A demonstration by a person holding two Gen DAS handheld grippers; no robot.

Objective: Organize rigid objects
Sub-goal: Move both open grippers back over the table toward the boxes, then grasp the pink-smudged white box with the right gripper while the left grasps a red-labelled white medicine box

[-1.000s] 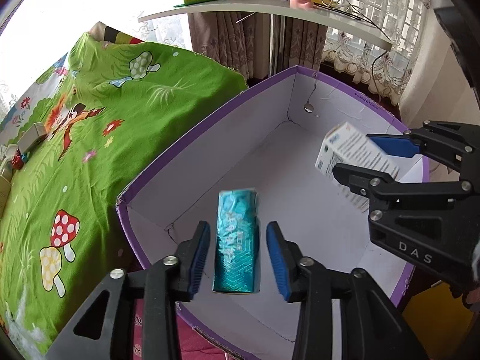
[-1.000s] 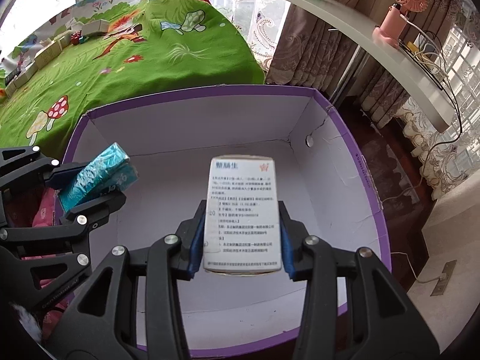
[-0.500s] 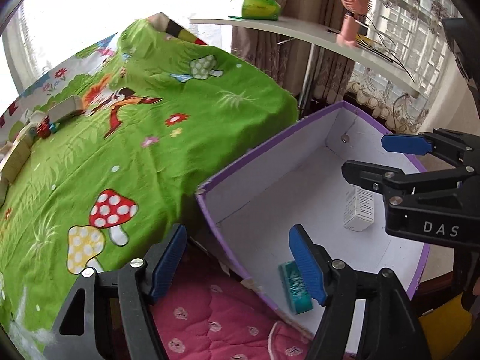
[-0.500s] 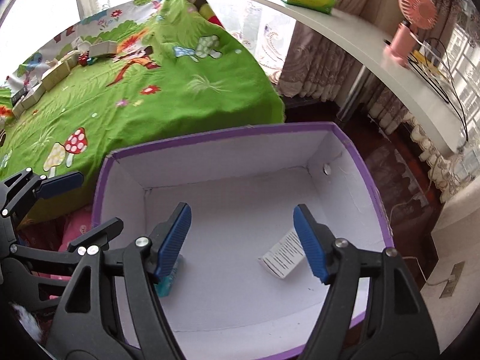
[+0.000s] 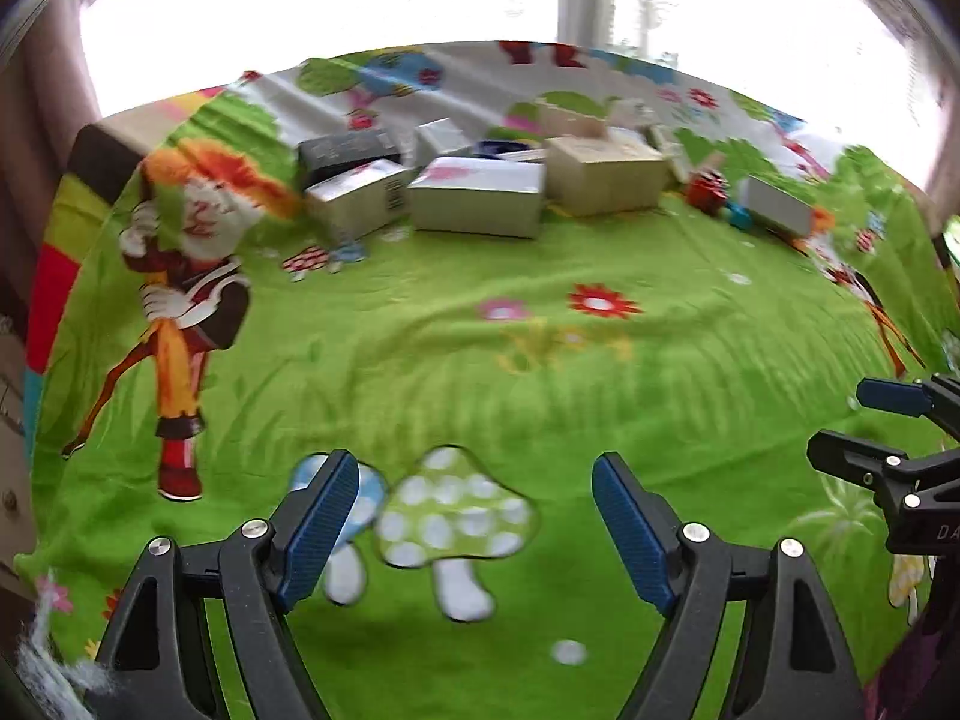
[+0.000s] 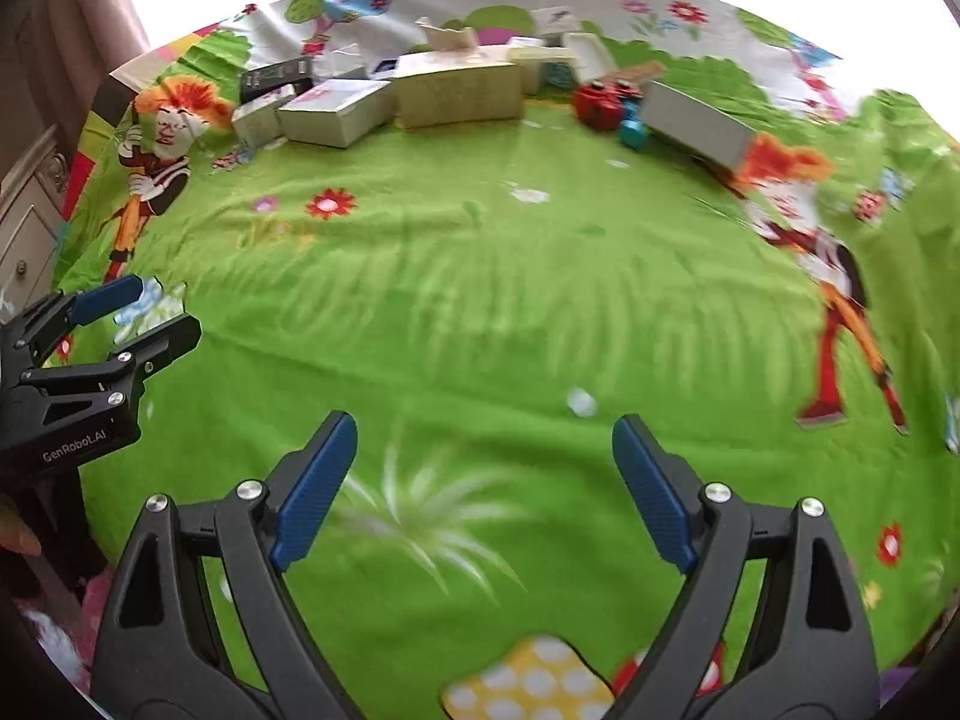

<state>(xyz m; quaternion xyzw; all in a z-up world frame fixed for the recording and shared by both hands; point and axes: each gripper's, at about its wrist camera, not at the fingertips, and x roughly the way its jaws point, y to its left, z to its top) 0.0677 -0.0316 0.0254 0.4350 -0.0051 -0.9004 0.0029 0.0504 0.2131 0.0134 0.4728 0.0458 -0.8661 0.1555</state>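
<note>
Both grippers, a second ago poised over the purple-rimmed white carton with a teal packet and a white printed medicine box clamped in them, now face the green cartoon-print bedspread (image 5: pixel 540 360) instead; carton and both deposited items are out of view. Left gripper (image 5: pixel 477 525): empty, jaws spread and opening wider, nothing between the blue pads. Right gripper (image 6: pixel 483 489): likewise empty and opening, only bedspread beneath. Judged meaning: one pair is delivered and the next pickup is starting. Remaining stock: a row of small rigid boxes at the far side of the bed, well apart from both grippers. Silver-white rectangular carton (image 5: pixel 477 195), long axis running across the view, broad face up. Tan cardboard box (image 5: pixel 606 171), just beside it on the right, roughly parallel. Grey-white long box (image 6: pixel 699 123), long axis slanting from far-left to near-right, beside a small red toy (image 6: pixel 603 102).
</note>
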